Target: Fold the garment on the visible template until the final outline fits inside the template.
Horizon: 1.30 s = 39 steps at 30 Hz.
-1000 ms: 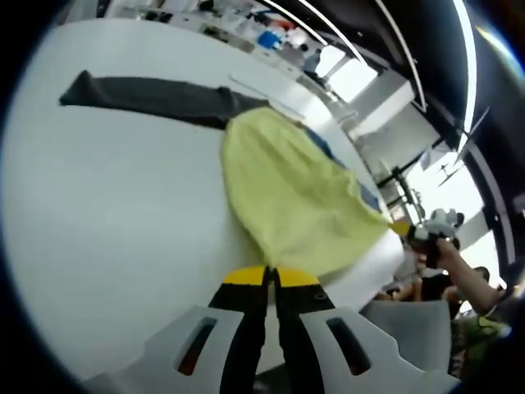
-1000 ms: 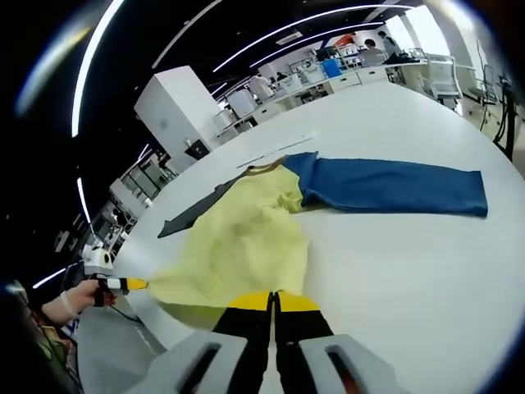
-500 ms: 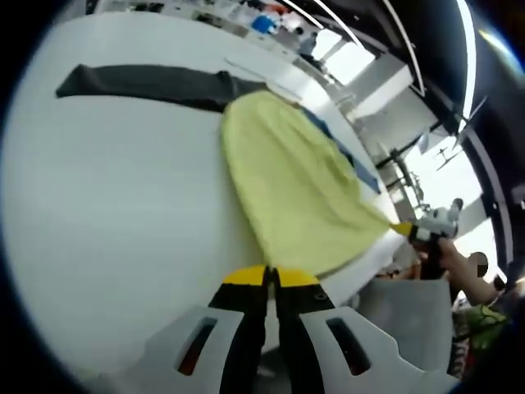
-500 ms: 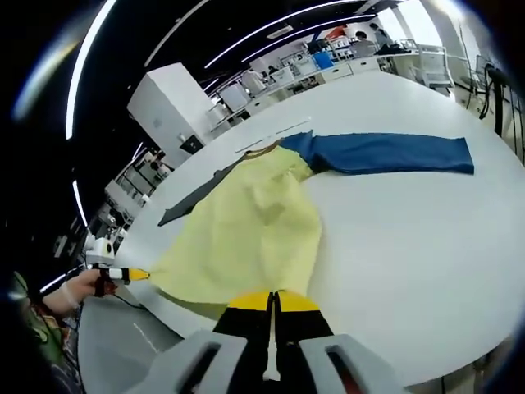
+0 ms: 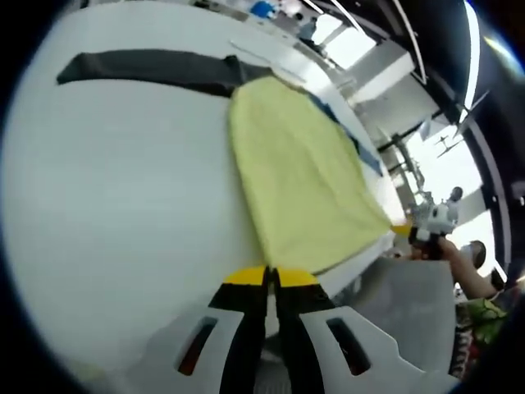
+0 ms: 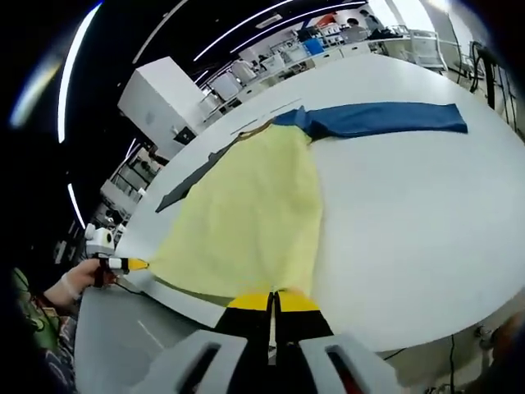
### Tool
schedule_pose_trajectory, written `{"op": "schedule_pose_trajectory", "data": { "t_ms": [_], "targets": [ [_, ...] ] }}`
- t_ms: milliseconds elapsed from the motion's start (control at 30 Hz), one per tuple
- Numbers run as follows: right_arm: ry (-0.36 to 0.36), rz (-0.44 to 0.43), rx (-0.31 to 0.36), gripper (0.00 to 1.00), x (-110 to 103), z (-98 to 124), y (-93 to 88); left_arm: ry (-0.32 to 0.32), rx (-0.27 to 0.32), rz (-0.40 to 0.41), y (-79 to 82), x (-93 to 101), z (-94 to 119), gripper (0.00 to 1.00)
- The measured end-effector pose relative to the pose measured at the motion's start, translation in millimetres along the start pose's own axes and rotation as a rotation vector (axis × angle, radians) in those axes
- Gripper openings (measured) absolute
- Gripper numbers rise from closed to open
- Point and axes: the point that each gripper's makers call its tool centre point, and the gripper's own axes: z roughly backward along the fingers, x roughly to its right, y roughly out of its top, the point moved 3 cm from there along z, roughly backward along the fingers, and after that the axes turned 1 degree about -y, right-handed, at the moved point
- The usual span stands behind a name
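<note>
A garment lies flat on the white table (image 5: pixel 107 205) (image 6: pixel 410 213). Its yellow body (image 5: pixel 303 180) (image 6: pixel 246 213) is stretched toward the near edge. A dark grey sleeve (image 5: pixel 148 67) (image 6: pixel 193 180) runs out to one side and a blue sleeve (image 6: pixel 377 117) (image 5: pixel 361 152) to the other. My left gripper (image 5: pixel 271 275) (image 6: pixel 135 264) is shut on one corner of the yellow hem. My right gripper (image 6: pixel 272 297) (image 5: pixel 404 231) is shut on the other corner. Both hem corners hang at or just past the table's edge.
A thin pale strip (image 6: pixel 271 115) (image 5: pixel 262 59) lies on the table beyond the collar. A person's hand (image 6: pixel 70 287) (image 5: pixel 447 246) holds each far gripper. Grey floor (image 6: pixel 123 328) lies below the table edge. A white cabinet (image 6: pixel 156 98) and benches stand behind.
Both grippers have drawn the hem back toward the table's edge. The yellow body has gone from bunched and wrinkled to long and smooth, and the sleeves have slid along with it.
</note>
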Motion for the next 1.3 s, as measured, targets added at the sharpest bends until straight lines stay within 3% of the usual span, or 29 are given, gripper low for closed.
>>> {"op": "schedule_pose_trajectory", "data": {
  "t_ms": [300,1300],
  "targets": [
    [-0.014,0.001,-0.026,0.00,2,1,-6.0,0.000,-0.021,0.005,-9.7,-3.8,-4,0.00],
    [-0.051,0.009,-0.095,0.00,13,-6,-15.3,0.000,-0.072,0.025,-18.5,-9.0,-11,0.00]
  ]
}}
